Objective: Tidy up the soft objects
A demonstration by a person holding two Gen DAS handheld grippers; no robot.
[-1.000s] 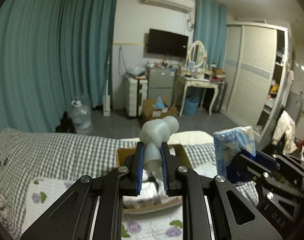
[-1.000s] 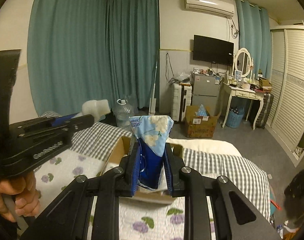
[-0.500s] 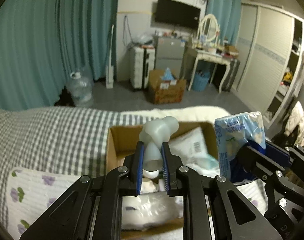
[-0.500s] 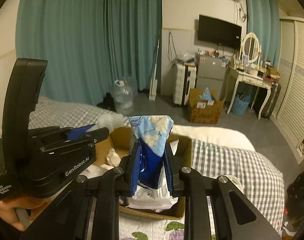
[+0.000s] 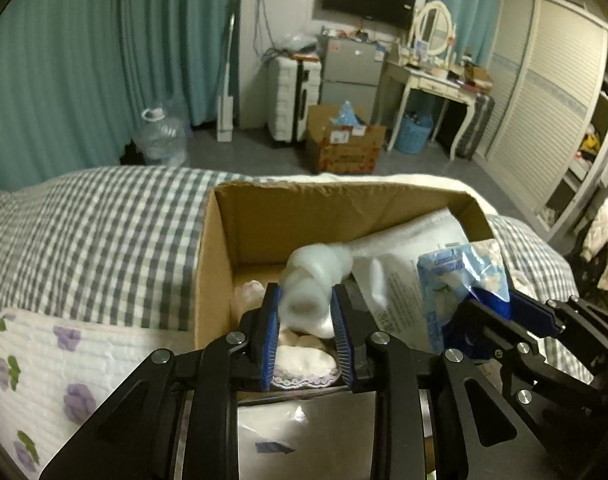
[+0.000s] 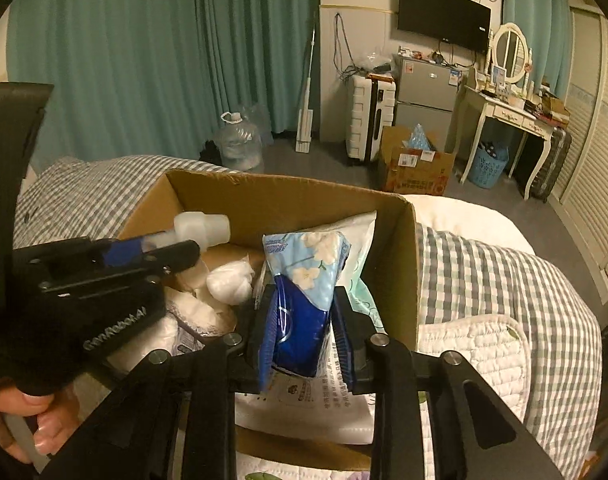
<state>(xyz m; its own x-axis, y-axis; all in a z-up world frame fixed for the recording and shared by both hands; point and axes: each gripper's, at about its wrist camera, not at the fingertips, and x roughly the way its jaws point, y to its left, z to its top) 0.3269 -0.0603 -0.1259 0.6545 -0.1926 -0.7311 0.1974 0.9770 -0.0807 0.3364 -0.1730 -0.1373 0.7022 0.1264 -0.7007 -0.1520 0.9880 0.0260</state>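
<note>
An open cardboard box [image 5: 287,216] stands on the bed and holds several white soft packs. My left gripper [image 5: 305,308] is over the box's left half, jaws parted wider than before around a white foam piece [image 5: 308,280], which looks blurred. The foam piece also shows in the right wrist view [image 6: 201,228]. My right gripper [image 6: 304,316] is shut on a blue flowered tissue pack [image 6: 304,276] above the box [image 6: 400,264], over its right half. The tissue pack also shows in the left wrist view [image 5: 464,280].
The bed has a grey checked cover [image 5: 103,232] and a white quilt with purple flowers [image 5: 63,364]. Beyond the bed are a water jug [image 5: 159,140], a second cardboard box [image 5: 344,148], a white dresser and a wardrobe.
Both grippers have come down and forward over the box. The left jaws have spread apart around the foam piece. The right gripper still holds the tissue pack.
</note>
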